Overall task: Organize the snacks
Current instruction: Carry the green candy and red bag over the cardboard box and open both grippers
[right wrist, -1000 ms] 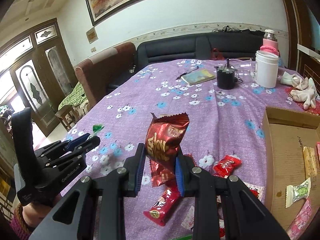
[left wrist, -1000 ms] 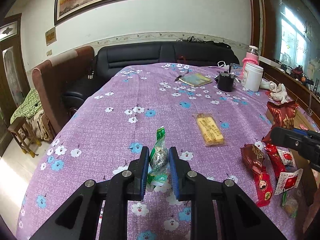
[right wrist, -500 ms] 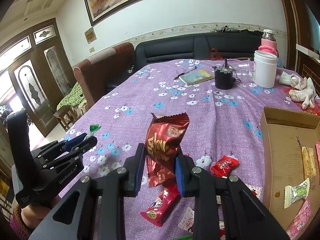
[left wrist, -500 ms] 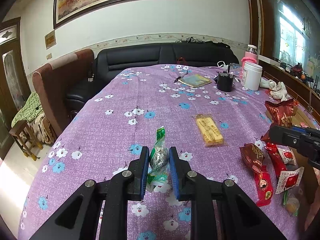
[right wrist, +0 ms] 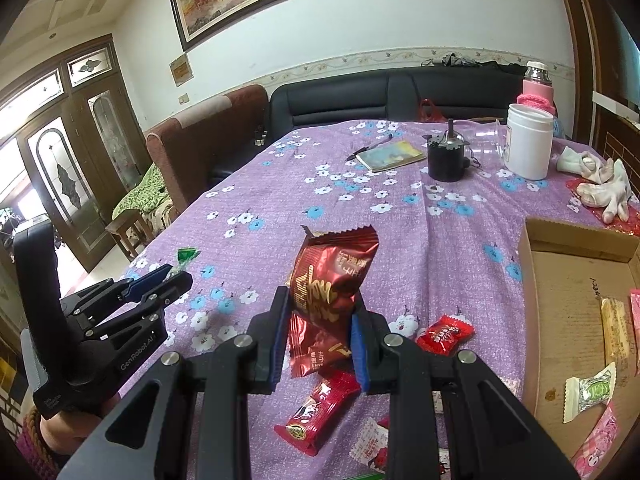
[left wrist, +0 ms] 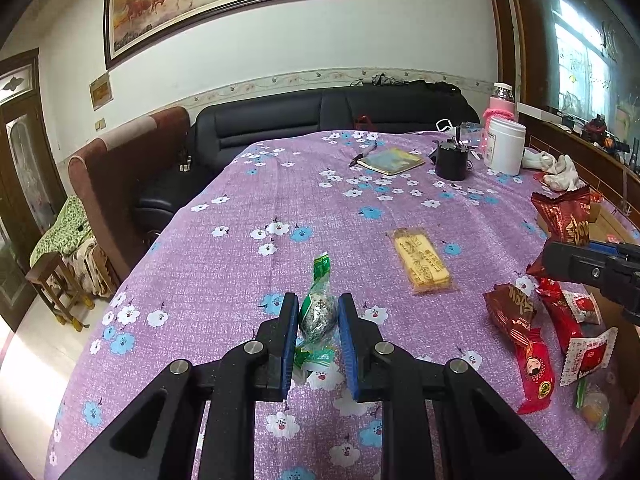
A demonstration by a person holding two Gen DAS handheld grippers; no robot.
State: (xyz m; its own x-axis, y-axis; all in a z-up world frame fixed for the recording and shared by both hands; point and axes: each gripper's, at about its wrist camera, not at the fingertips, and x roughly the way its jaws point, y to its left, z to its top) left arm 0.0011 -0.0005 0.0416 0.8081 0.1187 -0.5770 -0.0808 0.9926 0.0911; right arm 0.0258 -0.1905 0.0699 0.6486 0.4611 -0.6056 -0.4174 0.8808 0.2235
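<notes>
My table (left wrist: 248, 216) has a purple flower cloth, with a black sofa (left wrist: 320, 116) behind its far edge. Only my right view shows the cardboard box (right wrist: 560, 280) at the right edge, with four snacks I can count inside. Only my left view shows one yellow cracker pack (left wrist: 422, 260) in the middle. My left tongs (left wrist: 318, 316) squeeze one green candy (left wrist: 318, 312). My right tongs (right wrist: 320, 316) squeeze one red snack bag (right wrist: 332, 276), held above the table.
</notes>
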